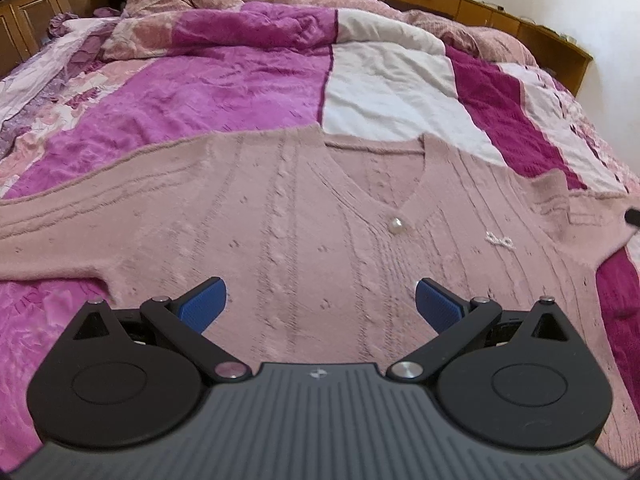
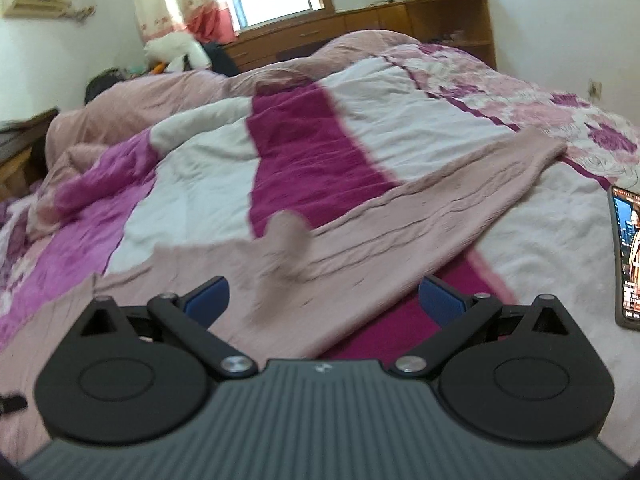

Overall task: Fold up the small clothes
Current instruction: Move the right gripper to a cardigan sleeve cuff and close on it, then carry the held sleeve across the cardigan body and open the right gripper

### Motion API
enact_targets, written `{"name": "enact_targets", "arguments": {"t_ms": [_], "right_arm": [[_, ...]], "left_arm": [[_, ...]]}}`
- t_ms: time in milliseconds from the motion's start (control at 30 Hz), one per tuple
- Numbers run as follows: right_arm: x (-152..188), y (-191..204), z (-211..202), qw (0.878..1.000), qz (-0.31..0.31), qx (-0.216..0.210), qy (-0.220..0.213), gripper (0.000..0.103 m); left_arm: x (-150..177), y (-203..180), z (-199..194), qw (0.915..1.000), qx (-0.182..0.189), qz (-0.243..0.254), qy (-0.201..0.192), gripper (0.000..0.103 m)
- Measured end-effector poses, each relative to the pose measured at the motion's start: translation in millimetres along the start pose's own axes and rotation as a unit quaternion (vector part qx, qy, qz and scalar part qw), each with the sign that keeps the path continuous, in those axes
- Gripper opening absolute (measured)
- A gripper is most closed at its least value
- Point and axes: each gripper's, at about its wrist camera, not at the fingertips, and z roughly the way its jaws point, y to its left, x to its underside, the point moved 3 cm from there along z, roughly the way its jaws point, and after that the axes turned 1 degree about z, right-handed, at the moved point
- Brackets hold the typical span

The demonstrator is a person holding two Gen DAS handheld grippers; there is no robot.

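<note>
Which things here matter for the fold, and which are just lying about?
For the job: pink cardigan, its outstretched sleeve, left gripper open, right gripper open.
Lying about: phone, patchwork quilt, plush toy.

Both wrist views look low and close across the same cardigan [image 1: 280, 216] on the bed [image 2: 420, 120].

- The right gripper [image 2: 323, 300] hangs with its blue pads [image 2: 208, 300] spread wide over a pink knit cardigan [image 2: 280, 280].
- Its sleeve [image 2: 460, 200] stretches toward the bed's [image 2: 400, 120] right edge.
- A lit phone [image 2: 628, 256] lies at that edge.
</note>
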Motion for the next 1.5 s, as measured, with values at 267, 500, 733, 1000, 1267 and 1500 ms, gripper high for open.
{"name": "enact_targets", "arguments": {"t_ms": [267, 500, 733, 1000, 1267, 1500], "right_arm": [[-22, -64, 35, 0.998, 0.059, 0.033, -0.015, 0.103], [-37, -108, 71, 0.992, 0.108, 0.058, -0.017, 0.098], [-40, -127, 101, 0.991, 0.119, 0.049, -0.022, 0.085], [-46, -117, 122, 0.996, 0.053, 0.067, -0.026, 0.061], [-52, -124, 98, 0.994, 0.069, 0.082, -0.03, 0.01], [-61, -104, 44, 0.994, 0.062, 0.047, -0.079, 0.009]], "left_arm": [[16, -24, 28, 0.9994, 0.001, 0.014, 0.031, 0.103], [29, -36, 54, 0.9977, -0.008, 0.028, 0.061, 0.103], [36, -42, 62, 0.9969, -0.028, 0.051, 0.054, 0.103], [40, -45, 62, 0.997, -0.036, 0.052, 0.045, 0.103], [41, -47, 61, 0.9968, -0.037, 0.058, 0.041, 0.103], [39, -47, 61, 0.9966, -0.037, 0.059, 0.044, 0.103]]}}
